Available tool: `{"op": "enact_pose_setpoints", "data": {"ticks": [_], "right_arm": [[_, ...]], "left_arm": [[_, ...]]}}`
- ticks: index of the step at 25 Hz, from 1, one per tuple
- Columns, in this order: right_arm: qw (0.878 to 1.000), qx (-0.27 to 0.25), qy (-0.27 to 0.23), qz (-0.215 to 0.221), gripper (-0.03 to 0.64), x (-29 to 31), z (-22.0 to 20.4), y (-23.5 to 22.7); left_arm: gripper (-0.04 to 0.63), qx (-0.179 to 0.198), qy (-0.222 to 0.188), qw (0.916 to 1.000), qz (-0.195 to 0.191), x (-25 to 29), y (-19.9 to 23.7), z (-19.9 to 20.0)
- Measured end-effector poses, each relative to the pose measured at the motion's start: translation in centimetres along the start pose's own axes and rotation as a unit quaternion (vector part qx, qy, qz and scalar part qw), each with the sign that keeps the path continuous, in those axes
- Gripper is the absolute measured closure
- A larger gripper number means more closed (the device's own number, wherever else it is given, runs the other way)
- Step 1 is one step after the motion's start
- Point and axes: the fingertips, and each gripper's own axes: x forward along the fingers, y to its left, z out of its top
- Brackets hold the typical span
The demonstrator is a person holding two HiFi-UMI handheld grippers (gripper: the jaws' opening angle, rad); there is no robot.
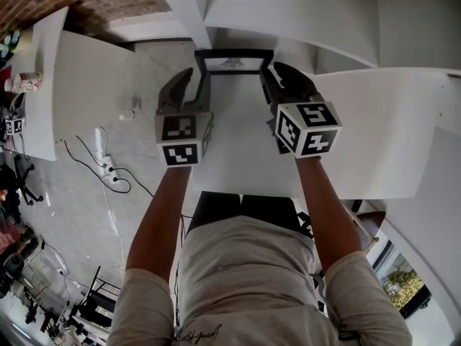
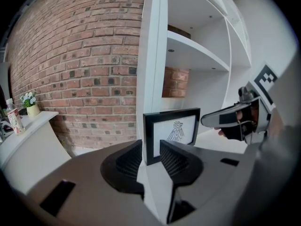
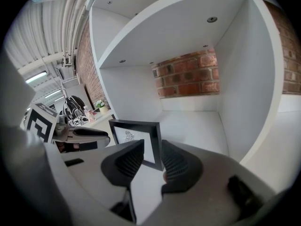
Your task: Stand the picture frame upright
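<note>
The black picture frame (image 1: 234,52) stands upright on the white shelf surface (image 1: 245,157), its print of a small figure facing me. In the left gripper view the frame (image 2: 171,131) rises just beyond my left gripper (image 2: 150,154), whose jaws stand apart with the frame's left edge showing through the gap. My right gripper (image 3: 153,157) is likewise open, and the frame's (image 3: 136,138) right edge lies in line with its gap. From above, the left gripper (image 1: 191,78) and right gripper (image 1: 277,74) flank the frame's two sides. No pad visibly presses on the frame.
A white shelf upright (image 2: 155,55) rises right behind the frame's left side, with a brick wall (image 2: 80,65) beyond. An open white cubby (image 3: 197,117) lies behind the frame. A side counter (image 1: 36,85) holds a bottle. A power strip and cables (image 1: 106,166) lie on the floor.
</note>
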Motion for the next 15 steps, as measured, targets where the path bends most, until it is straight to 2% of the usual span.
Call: {"op": "enact_pose_setpoints", "data": {"ticks": [11,15], "right_arm": [[1.0,-0.018,0.011,0.022,0.515,-3.4,-0.9,1.7],[0.999,-0.026,0.008,0.033,0.519,-5.2,-0.7,2.7]], "left_arm": [[0.474,0.004,0.003,1.0,-0.002,-3.7,-2.4,-0.6],[0.498,-0.007,-0.009,0.9999,-0.008,-5.6,-3.4,0.1]]}}
